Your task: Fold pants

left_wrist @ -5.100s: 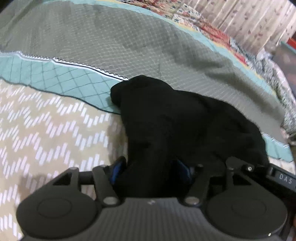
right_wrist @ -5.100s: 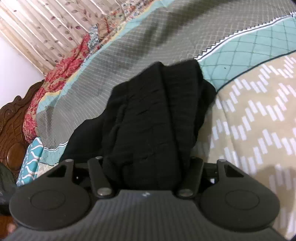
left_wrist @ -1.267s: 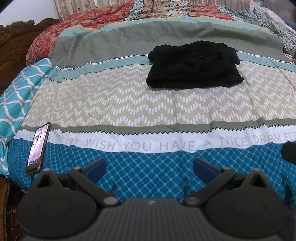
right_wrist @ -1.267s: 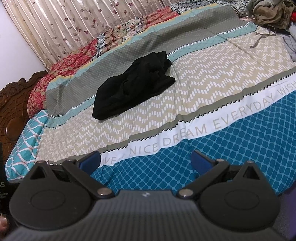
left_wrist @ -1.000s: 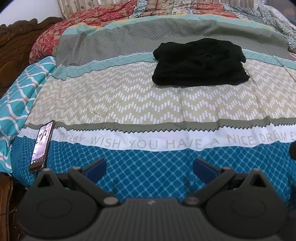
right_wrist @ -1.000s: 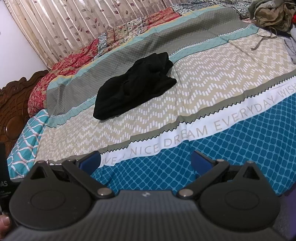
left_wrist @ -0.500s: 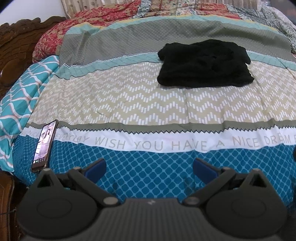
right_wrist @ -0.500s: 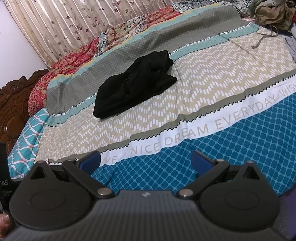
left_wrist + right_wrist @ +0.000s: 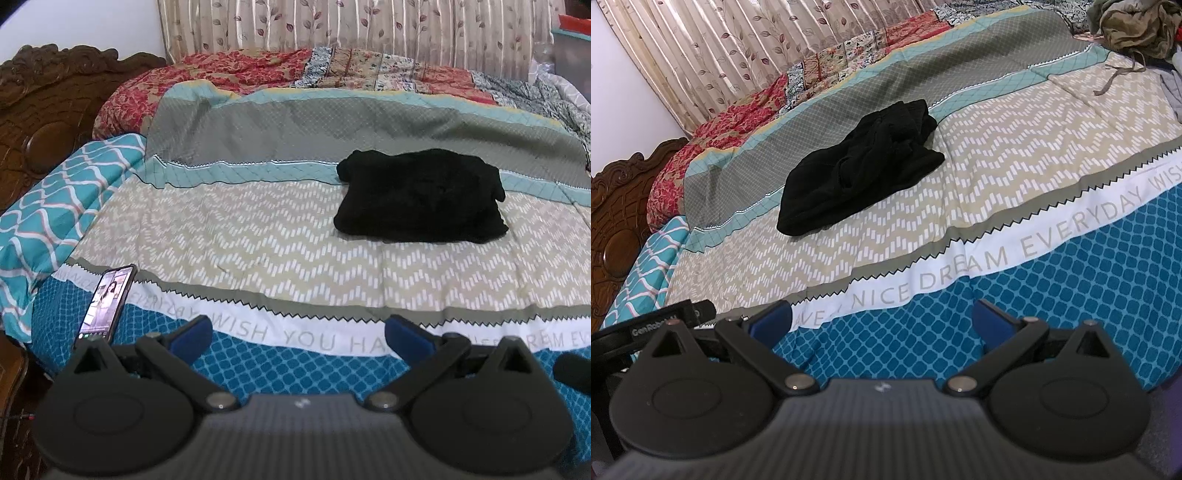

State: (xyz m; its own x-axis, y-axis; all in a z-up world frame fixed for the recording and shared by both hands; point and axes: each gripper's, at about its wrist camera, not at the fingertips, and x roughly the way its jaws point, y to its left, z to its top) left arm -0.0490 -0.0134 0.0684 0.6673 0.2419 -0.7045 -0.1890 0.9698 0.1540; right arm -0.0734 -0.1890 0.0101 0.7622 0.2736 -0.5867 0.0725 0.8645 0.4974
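Folded black pants (image 9: 421, 195) lie on the patterned bedspread (image 9: 258, 236), well away from me.

My left gripper (image 9: 297, 338) and right gripper (image 9: 881, 319) hover, jaws apart, holding nothing.

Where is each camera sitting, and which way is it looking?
Left wrist: sits on the left gripper, off the near edge of the bed, facing across it toward the curtain; its own open blue-tipped fingers show, plus a phone.
Right wrist: sits on the right gripper, looking slantwise across the bed toward the wooden headboard; its open fingers show, and the other gripper's black edge.
Both see the folded black pants lying untouched.
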